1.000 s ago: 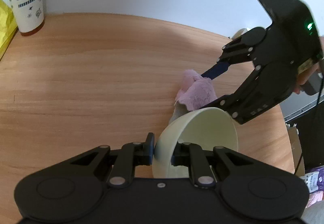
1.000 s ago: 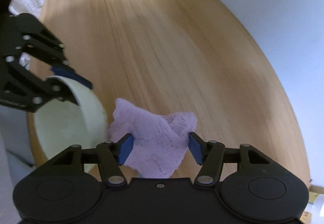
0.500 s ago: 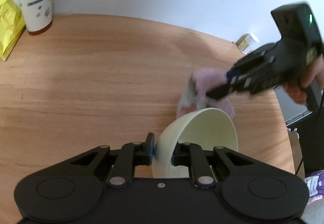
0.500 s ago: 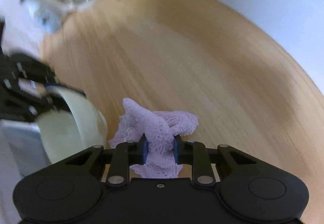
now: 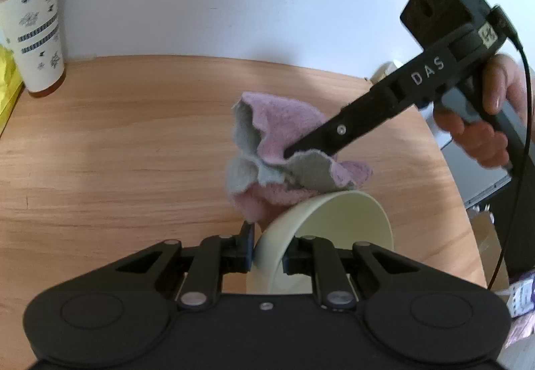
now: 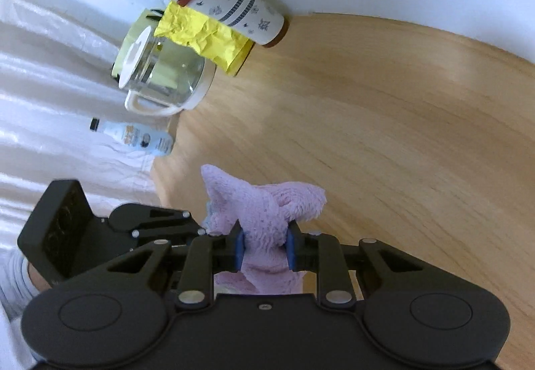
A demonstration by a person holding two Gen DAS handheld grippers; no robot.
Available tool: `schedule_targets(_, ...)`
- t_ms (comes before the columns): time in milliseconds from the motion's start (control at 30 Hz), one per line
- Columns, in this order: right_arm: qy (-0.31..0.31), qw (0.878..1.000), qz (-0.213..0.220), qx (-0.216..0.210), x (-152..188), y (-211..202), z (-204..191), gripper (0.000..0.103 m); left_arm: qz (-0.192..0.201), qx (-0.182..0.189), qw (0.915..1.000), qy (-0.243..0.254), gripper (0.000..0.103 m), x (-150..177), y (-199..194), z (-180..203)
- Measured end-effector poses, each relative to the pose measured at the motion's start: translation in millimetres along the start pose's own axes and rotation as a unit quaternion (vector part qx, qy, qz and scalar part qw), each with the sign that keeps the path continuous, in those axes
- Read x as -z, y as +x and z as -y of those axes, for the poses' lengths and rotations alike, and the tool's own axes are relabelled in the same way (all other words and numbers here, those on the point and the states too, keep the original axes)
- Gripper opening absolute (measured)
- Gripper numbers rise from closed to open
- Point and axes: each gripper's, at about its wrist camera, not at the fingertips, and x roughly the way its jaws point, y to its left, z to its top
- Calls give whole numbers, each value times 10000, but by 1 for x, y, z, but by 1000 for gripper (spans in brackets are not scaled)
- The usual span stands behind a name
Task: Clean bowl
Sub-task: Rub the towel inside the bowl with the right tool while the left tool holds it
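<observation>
My left claw clamps the cream plastic bowl's rim; my right claw grips the pink fluffy cloth over it. Next: lower the cloth inside and wipe.

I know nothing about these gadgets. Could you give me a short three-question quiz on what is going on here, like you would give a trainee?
1. True or false: the left gripper pinches the wall of the cream bowl, one finger outside and one inside.
2. What does the right gripper hold?
A. a sponge
B. a pink cloth
C. a bottle
3. Fill in: in the left wrist view, the pink cloth hangs just above the bowl's ____.

Key
1. True.
2. B: both blue pads squeeze the cloth.
3. Rim: the cloth sits at the far edge, not yet down inside the bowl.
</observation>
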Motion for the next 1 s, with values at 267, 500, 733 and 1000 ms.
schedule_targets(267, 543, 9979, 36, -360, 39, -22, 28, 27, 33, -58, 9998, -170, 15, -2, 0, 2)
schedule_targets(500, 789, 9952, 392, -433, 58, -44, 43, 27, 37, -37, 9989, -462, 16, -7, 3, -3)
schedule_targets(733, 913, 9923, 787, -295, 82, -60, 50, 27, 13, 20, 9975, -701, 16, -11, 6, -5)
schedule_targets(1000, 1167, 9854, 1204, -299, 119, -81, 63, 27, -28, 157, 9928, -1183, 17, -14, 8, -12)
